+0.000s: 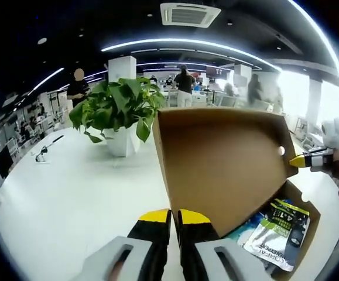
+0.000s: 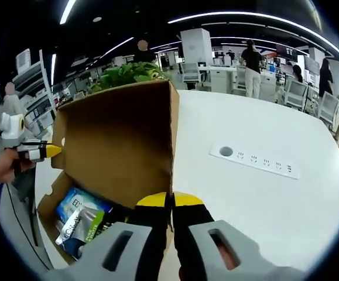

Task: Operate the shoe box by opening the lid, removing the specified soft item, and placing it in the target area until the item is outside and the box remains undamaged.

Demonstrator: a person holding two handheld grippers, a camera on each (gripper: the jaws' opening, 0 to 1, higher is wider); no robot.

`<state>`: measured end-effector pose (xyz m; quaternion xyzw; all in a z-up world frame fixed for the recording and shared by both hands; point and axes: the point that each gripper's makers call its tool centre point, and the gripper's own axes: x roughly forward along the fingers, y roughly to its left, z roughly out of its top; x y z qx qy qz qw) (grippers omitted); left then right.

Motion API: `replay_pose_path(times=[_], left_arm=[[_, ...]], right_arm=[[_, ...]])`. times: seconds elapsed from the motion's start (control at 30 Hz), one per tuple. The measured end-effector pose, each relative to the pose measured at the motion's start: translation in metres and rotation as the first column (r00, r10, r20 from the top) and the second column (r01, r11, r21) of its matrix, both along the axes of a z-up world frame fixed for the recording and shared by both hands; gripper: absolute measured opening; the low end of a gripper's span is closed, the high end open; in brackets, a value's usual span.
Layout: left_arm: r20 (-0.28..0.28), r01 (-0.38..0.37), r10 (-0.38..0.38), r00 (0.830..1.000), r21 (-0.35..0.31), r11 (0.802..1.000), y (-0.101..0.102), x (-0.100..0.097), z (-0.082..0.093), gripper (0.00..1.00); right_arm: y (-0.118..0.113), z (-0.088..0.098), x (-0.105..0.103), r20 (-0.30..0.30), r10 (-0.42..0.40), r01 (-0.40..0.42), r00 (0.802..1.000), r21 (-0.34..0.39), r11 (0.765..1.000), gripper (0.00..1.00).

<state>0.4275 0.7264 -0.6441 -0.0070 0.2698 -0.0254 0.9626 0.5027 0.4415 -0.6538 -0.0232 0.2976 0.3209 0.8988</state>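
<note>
1. Shoe box [image 1: 301,231] sits on the white table [image 1: 69,193], lid [image 1: 222,164] raised upright.
2. Soft packets [image 1: 277,231] lie inside the box.
3. Left gripper [image 1: 174,219] and right gripper [image 2: 170,204]: jaws clenched on the lid's edges.

A brown cardboard shoe box [image 1: 301,234] sits open on a white table, its hinged lid [image 1: 222,161] raised upright. Inside lie soft plastic packets [image 2: 78,219], blue, green and silver.
</note>
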Motion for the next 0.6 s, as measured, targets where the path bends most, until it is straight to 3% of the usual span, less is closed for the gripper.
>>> replay_pose_path(times=[0.6], left_arm=[[-0.032, -0.012, 0.011, 0.999, -0.023, 1.0, 0.003, 0.006, -0.016, 0.04]], right_arm=[[0.004, -0.006, 0.012, -0.018, -0.005, 0.005, 1.0, 0.002, 1.0, 0.01]])
